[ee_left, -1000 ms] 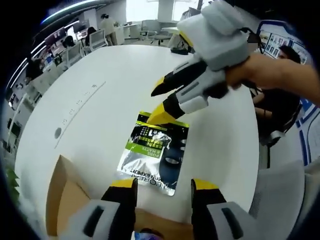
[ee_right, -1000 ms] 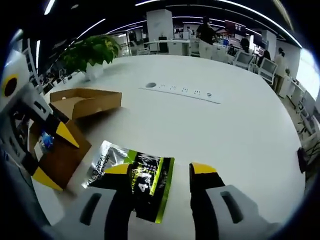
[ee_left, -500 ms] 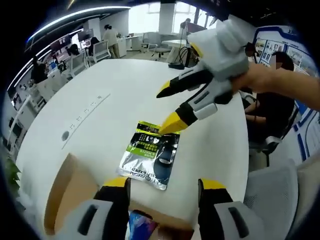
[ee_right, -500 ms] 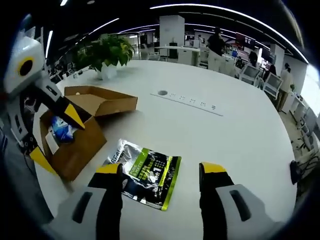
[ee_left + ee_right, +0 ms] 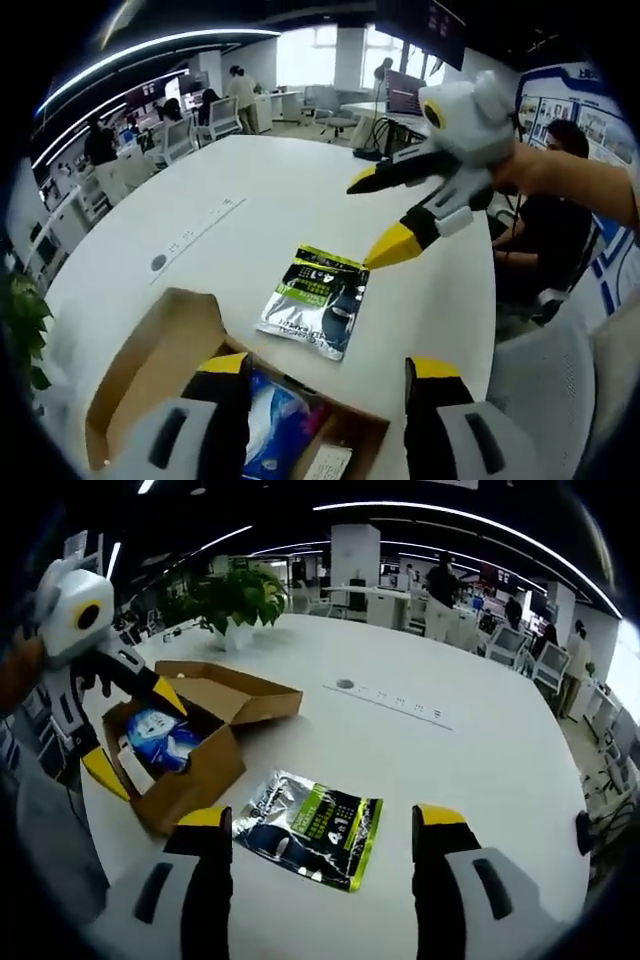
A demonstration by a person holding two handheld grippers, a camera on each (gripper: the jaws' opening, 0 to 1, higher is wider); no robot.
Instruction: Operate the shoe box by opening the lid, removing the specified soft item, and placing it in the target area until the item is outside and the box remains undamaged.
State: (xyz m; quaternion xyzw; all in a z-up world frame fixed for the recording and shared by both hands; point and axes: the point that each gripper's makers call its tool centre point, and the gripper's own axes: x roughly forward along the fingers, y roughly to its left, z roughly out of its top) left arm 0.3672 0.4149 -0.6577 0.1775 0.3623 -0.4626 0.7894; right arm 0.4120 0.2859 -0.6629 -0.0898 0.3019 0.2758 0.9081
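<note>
A silver, green and black soft pouch [image 5: 318,301] [image 5: 311,828] lies flat on the white table, just outside the open cardboard shoe box [image 5: 150,360] [image 5: 175,780]. The box's lid [image 5: 225,688] is folded back, and a blue packet [image 5: 272,432] [image 5: 162,735] rests inside. My left gripper [image 5: 325,370] is open over the box's near edge. My right gripper [image 5: 322,820] is open above the pouch, touching nothing; in the left gripper view it [image 5: 385,215] hangs above and beyond the pouch. The left gripper [image 5: 125,730] appears at the left of the right gripper view, over the box.
The round white table [image 5: 480,750] has a power strip [image 5: 395,702] set into it. A potted plant [image 5: 232,602] stands at the table's far edge. A seated person [image 5: 555,210] and a white chair [image 5: 570,400] are beside the table. Desks and people fill the office behind.
Both grippers have lifted and drawn back from the pouch, which stays flat on the table. More of the open box and its blue packet has come into view.
</note>
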